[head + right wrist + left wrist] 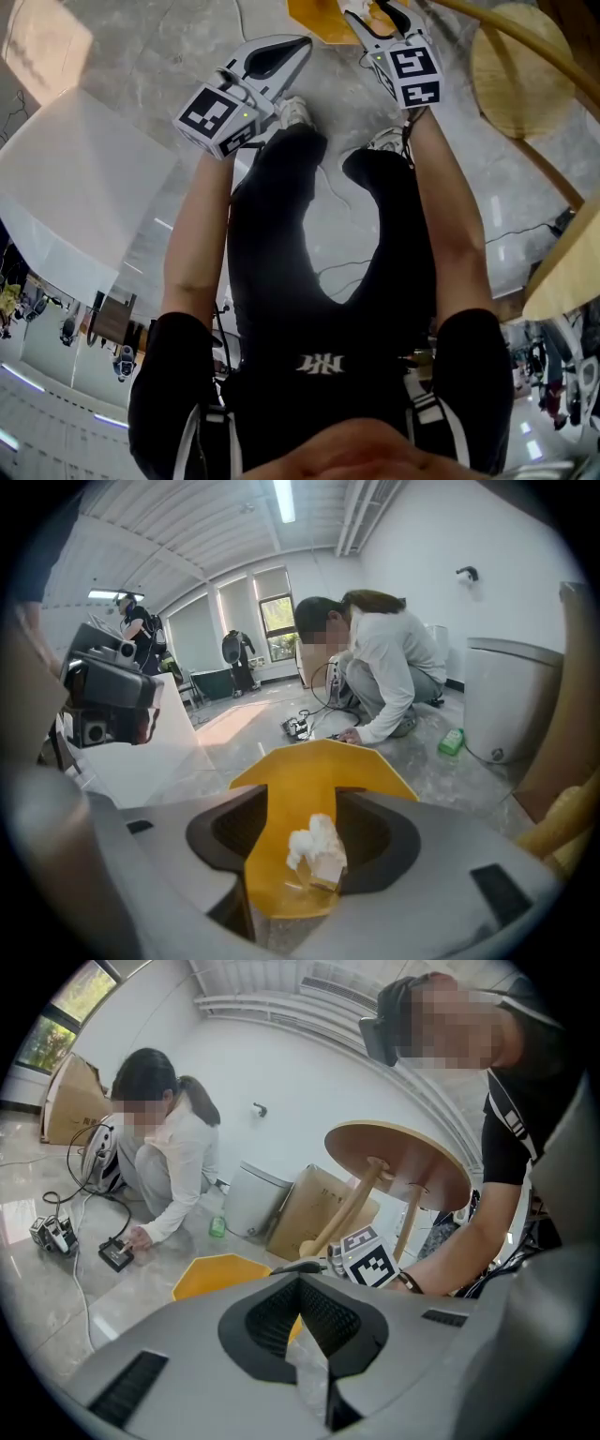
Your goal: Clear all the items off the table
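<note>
My right gripper (305, 832) stands open over a yellow bin (319, 771). A crumpled white tissue with a bit of clear wrapper (314, 850) shows in the gap between the jaws, against the bin's yellow inside, and neither pad touches it. My left gripper (302, 1283) is shut on a scrap of clear plastic wrapper (309, 1372) that hangs back from the jaws. In the head view the left gripper (302, 45) is just left of the yellow bin (319, 19), and the right gripper (373, 11) is above the bin. Both are held out over the floor.
A round wooden table (520, 70) stands to the right. A white table (75, 187) is at the left. A person (173, 1166) crouches on the floor beside cables, a white trash can (248, 1199), a cardboard box (314, 1208) and a green bottle (217, 1225).
</note>
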The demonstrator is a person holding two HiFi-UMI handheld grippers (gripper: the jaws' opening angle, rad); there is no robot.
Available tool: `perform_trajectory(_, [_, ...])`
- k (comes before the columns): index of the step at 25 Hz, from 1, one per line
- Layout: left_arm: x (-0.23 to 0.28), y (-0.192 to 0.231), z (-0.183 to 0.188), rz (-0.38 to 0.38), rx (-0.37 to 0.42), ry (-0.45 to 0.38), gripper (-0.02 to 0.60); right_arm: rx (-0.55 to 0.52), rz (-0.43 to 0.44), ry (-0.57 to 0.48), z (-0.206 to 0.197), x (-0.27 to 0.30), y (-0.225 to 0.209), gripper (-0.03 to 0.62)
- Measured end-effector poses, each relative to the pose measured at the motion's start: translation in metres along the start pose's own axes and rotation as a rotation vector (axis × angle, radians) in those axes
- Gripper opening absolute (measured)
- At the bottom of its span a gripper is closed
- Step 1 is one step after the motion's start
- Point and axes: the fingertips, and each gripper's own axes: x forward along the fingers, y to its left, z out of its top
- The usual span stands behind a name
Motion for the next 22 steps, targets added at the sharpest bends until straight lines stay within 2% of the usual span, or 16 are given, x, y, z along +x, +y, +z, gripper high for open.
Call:
perform_trajectory(3, [-0.011,-0.009,0.017,0.001,0.011,0.016,0.012,0.033,-0.004,-0.013,0.014,-0.016,0.006,0.234])
perform_trajectory(5, [-0.02,-0.015,0.033,0.004,0.007,0.015,0.012,0.05,-0.005,-0.051,0.035,-0.035,0.017,0.182])
perform_trajectory(6, [-0.024,-0.02,0.043,0.005,0.005,0.007,0.012,0.063,0.004,-0.083,0.05,-0.047,0.026,0.11])
perform_trajectory(7, [-0.029,-0.027,0.056,0.005,0.005,-0.002,0.012,0.083,0.026,-0.125,0.068,-0.062,0.037,0.007])
perform_trajectory(10, [-0.049,-0.061,0.107,-0.008,0.016,-0.014,0.012,0.121,0.136,-0.259,0.148,-0.128,0.089,0.003])
perform_trajectory(12, [-0.059,-0.086,0.151,-0.033,0.044,-0.013,0.012,0.087,0.154,-0.348,0.209,-0.18,0.113,0.003])
perform_trajectory(14, [-0.06,-0.114,0.195,-0.069,0.077,-0.016,0.012,0.046,0.127,-0.444,0.261,-0.236,0.119,0.003])
perform_trajectory(16, [-0.06,-0.155,0.241,-0.103,0.12,-0.018,0.012,0.057,0.086,-0.497,0.297,-0.302,0.114,0.003])
perform_trajectory(19, [-0.058,-0.226,0.305,-0.152,0.176,-0.032,0.012,0.085,0.012,-0.519,0.327,-0.403,0.088,0.003])
perform_trajectory(22, [-0.042,-0.297,0.357,-0.265,0.243,-0.039,0.012,0.036,-0.109,-0.533,0.343,-0.49,0.052,0.003])
